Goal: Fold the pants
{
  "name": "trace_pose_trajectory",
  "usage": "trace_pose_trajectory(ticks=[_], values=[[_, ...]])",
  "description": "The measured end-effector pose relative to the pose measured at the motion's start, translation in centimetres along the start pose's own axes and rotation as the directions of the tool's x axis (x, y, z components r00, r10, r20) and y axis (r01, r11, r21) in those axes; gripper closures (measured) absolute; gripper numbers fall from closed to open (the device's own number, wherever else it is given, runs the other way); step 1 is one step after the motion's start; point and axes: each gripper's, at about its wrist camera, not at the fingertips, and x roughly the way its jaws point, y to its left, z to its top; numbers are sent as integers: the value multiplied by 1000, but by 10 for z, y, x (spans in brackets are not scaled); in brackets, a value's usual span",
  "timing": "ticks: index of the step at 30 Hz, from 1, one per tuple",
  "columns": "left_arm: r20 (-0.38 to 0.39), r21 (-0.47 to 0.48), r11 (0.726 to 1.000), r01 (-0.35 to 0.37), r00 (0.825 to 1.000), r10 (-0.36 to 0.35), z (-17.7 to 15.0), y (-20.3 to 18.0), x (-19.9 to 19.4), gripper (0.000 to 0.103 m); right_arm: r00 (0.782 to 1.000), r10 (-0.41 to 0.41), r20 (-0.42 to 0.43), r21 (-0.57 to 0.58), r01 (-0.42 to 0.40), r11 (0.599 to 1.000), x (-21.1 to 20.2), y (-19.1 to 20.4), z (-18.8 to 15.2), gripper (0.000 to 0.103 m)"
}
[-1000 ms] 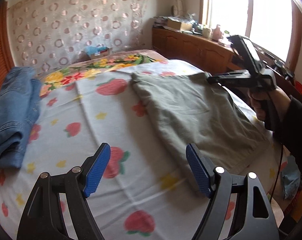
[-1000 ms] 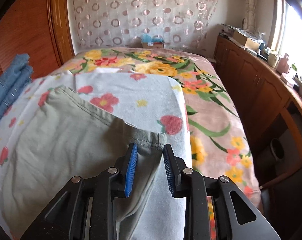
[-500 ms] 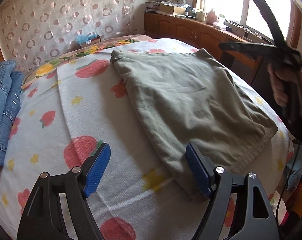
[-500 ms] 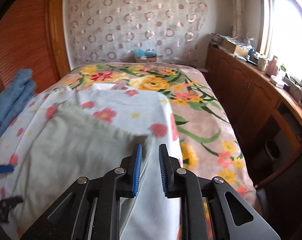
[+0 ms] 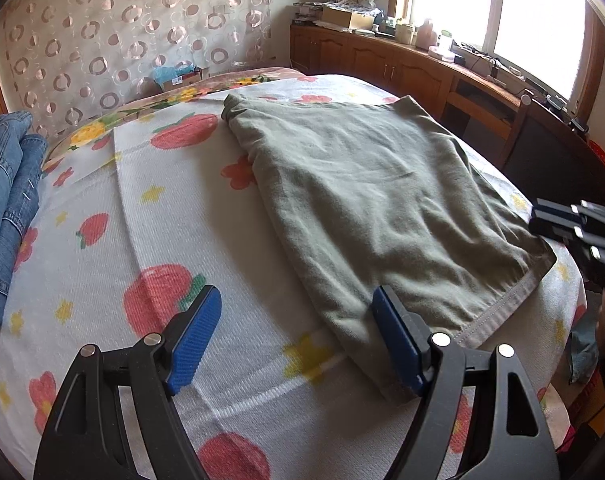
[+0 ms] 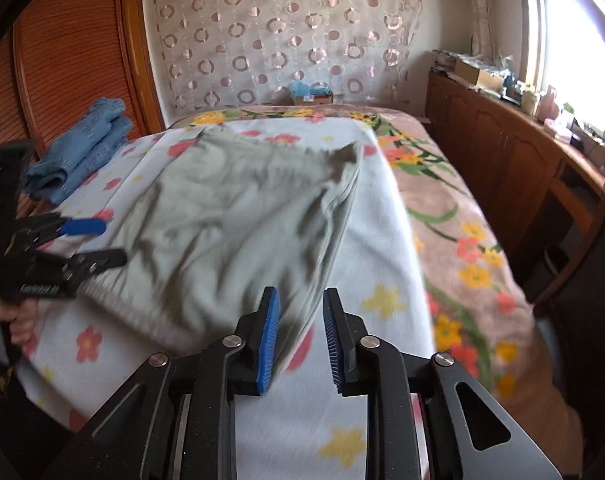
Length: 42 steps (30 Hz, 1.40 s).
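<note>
The grey-green pants [image 5: 362, 200] lie folded flat on the strawberry-print sheet [image 5: 174, 216], hem edge nearest me. My left gripper [image 5: 296, 294] stands open just above the sheet, its right finger over the pants' near left corner; nothing is gripped. In the right wrist view the pants [image 6: 230, 220] look blurred, and their near right corner tapers down to my right gripper [image 6: 301, 294]. Its jaws are opening with only a narrow gap, and the pads do not press on the cloth. The left gripper [image 6: 112, 242] shows at the left, the right gripper [image 5: 536, 220] at the right edge.
Folded blue jeans [image 5: 6, 208] [image 6: 82, 152] lie at the bed's left side by a wooden panel. A floral blanket [image 6: 462, 240] covers the bed's right side. Wooden cabinets [image 5: 402, 64] under the window and a dark chair [image 5: 550, 160] stand to the right.
My right gripper has pulled back from the pants' far right corner to their near right corner. The left gripper stays open and has sunk a little over the near left corner.
</note>
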Motion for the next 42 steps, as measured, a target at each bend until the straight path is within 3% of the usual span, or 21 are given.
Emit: trace_pose_trajectory(ticks=[16,17,18,26,31,35,39,42], values=[[6,-4,1000,-5,1000,5,-1,1,1,24,1000,24,-7,45,-23,999,-24,-2,-16,79],[6,-5,1000,-5,1000,5,-1,2,1,24,1000,28,-5,42,-28,999,-21,2,-16,89],[7,-5,1000,-5,1000,5,-1,2,0,24,999,41,-5,39,-40,998,-18,6,-15,91],[7,-5,1000,-5,1000,5,-1,2,1,24,999,42,28,21,-43,999,-28,15,-17,93],[7,-5,1000,-5,1000,5,-1,2,0,24,999,39,6,32,-39,999,-19,15,-18,93],[6,-5,1000,-4,1000,5,-1,2,0,24,1000,14,11,42,-15,999,-20,15,-12,85],[6,-5,1000,-4,1000,4,-1,2,0,24,1000,-13,22,41,12,999,-17,14,-6,64],[7,-5,1000,-5,1000,5,-1,2,0,24,1000,-3,3,51,2,999,-7,11,-7,63]])
